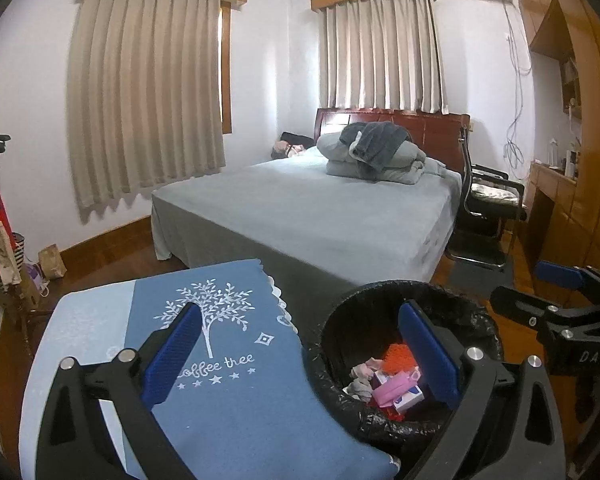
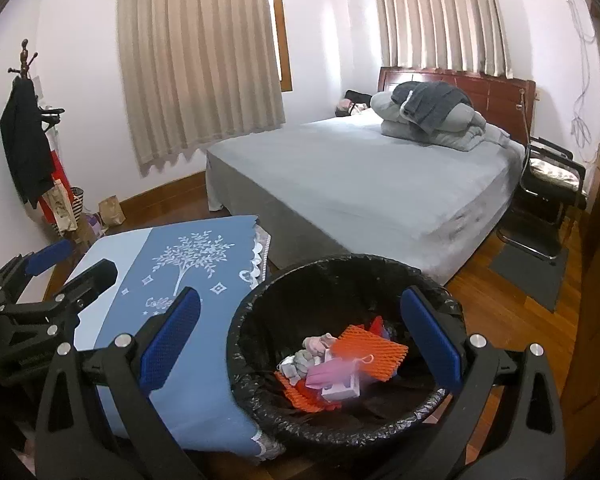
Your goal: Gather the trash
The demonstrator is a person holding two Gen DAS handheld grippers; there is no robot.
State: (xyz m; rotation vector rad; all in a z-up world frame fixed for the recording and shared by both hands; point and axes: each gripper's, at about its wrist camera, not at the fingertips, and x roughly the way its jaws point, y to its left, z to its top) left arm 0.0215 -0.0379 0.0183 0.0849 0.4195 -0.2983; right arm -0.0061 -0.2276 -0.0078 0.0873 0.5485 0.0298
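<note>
Trash bin (image 2: 340, 360), black-lined, beside worktop (image 2: 204, 360) at 9 o'clock, with bed (image 2: 360, 184) at 12 o'clock. Contents judged light and soft: orange foam netting (image 2: 370, 350), crushable; pink mask (image 2: 332, 372), limp, best pinched at its fold; small box (image 2: 340, 392), stiffer, taken across its flat sides. Counted: one bin, two gripper units, at least two netting pieces, one mask, one or two boxes. Left gripper (image 1: 300, 356) and right gripper (image 2: 300, 340) jaws spread wide, holding nothing.

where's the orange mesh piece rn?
Orange mesh piece sits inside the black-lined trash bin, on top of the pile beside a pink mask; the bin stands right of the blue-clothed table.
</note>
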